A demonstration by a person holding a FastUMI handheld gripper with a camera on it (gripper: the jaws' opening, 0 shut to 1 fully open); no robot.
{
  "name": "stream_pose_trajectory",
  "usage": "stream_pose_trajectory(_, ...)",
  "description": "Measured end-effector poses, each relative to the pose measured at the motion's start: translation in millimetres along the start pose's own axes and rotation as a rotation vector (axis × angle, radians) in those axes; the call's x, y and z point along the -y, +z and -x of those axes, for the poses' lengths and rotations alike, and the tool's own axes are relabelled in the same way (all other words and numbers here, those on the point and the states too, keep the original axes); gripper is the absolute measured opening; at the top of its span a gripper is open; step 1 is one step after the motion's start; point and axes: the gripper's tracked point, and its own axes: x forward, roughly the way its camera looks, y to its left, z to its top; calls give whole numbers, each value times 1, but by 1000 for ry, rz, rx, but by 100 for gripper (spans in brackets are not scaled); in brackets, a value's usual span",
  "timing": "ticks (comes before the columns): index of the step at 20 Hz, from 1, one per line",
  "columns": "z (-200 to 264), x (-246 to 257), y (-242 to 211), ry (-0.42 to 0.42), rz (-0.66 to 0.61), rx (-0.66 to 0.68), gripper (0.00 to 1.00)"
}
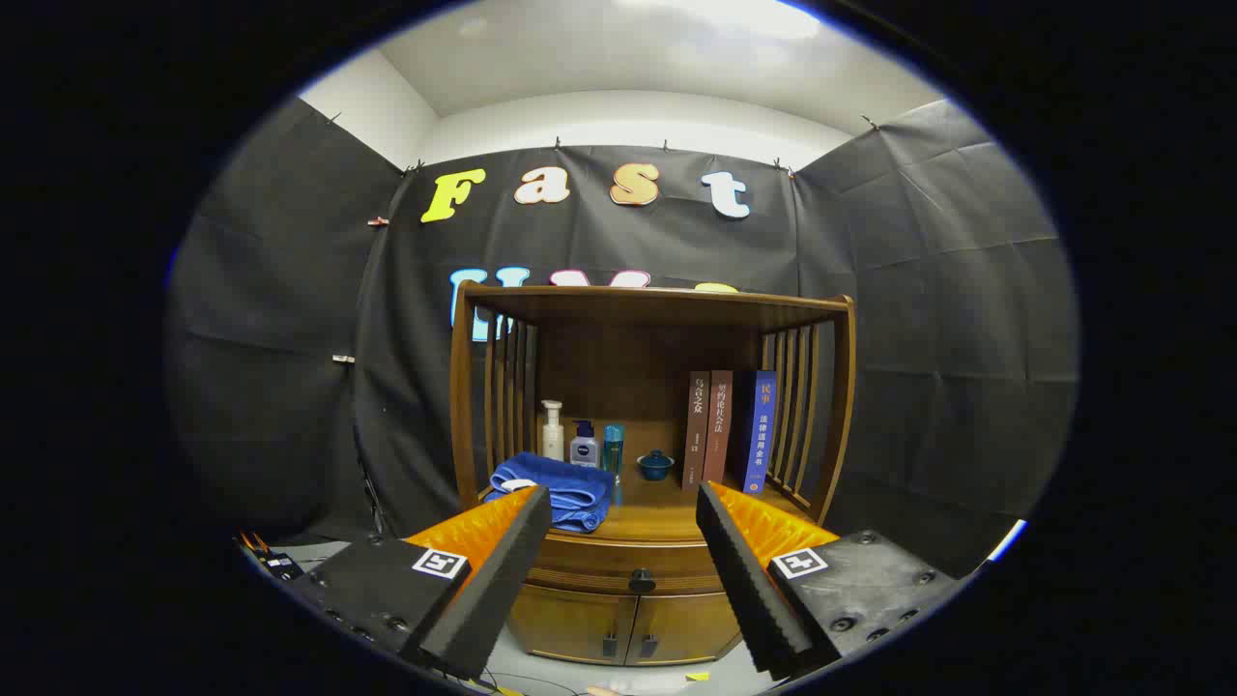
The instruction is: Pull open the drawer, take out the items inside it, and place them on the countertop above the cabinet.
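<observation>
Spreading wide, the gripper [623, 512] holds nothing; one finger [498, 570] sits at seven o'clock and the other at five, with open air between them. Through that gap, just ahead of the tips, the drawer [618, 563] of a wooden cabinet [464, 387] shows its curved front, shut, with a dark round knob [642, 580] near the middle, at six o'clock from the countertop edge. What lies inside the drawer cannot be seen. Below the drawer, two small doors [628, 626] stand closed, each with a dark handle near the seam where they meet.

Above the drawer runs the countertop [667, 512]. A folded blue towel [560, 491] lies on it toward nine o'clock, partly behind the left-hand fingertip. Beyond the towel, three bottles [582, 443] stand upright in a row near the back panel: a pale pump bottle, a dark blue-capped one, and a slim teal one. Just at three o'clock from them rests a small blue lidded cup [655, 465]. Farther toward three o'clock, three books [731, 430] stand upright, spines outward, beside the slatted side of the cabinet. A wooden shelf top [657, 302] roofs the alcove at twelve o'clock.
</observation>
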Motion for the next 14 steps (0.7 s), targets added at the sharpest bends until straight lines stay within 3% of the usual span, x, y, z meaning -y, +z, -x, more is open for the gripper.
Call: stream_pose_trajectory(14, 1, 6, 2, 7, -21, 11, 99)
